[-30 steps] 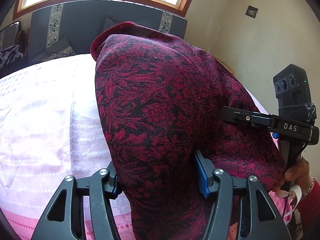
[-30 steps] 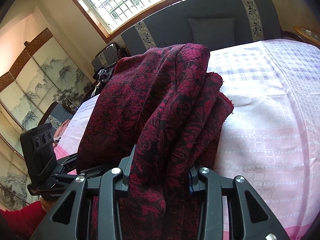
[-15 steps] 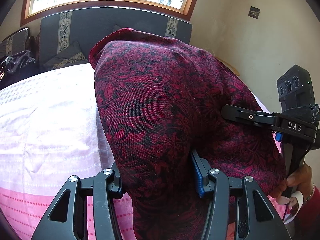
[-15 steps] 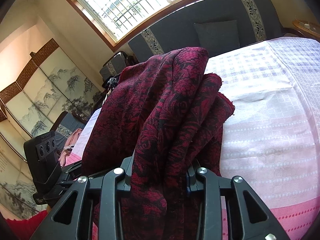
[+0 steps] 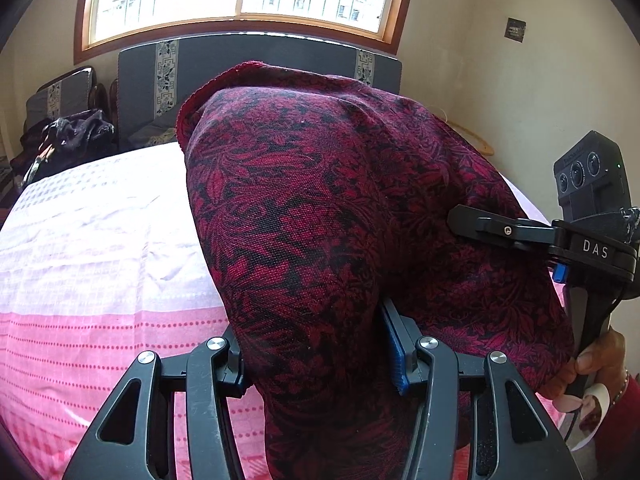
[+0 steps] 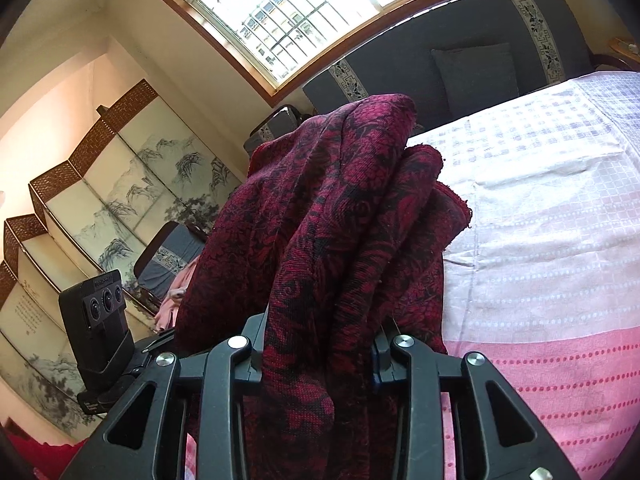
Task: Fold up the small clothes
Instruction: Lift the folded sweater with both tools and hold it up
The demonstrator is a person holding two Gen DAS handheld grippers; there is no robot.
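Note:
A dark red and black floral garment (image 5: 320,220) hangs draped over both grippers, lifted above the pink and white bed cover (image 5: 100,248). My left gripper (image 5: 316,356) is shut on a bunched part of the garment, which hides its fingertips. In the right wrist view the garment (image 6: 340,220) falls in thick folds over my right gripper (image 6: 320,352), which is shut on it. The right gripper also shows in the left wrist view (image 5: 520,236), at the garment's right side. The left gripper's body shows in the right wrist view (image 6: 104,320), at lower left.
A grey sofa (image 5: 260,64) with cushions stands beyond the bed under a window. A painted folding screen (image 6: 100,200) lines the left wall. Dark clothes (image 5: 72,136) lie on a chair at the far left. The bed cover (image 6: 540,240) spreads to the right.
Both grippers have risen and tilted with the garment. More of the window and sofa shows, and the bed cover has dropped lower in both views.

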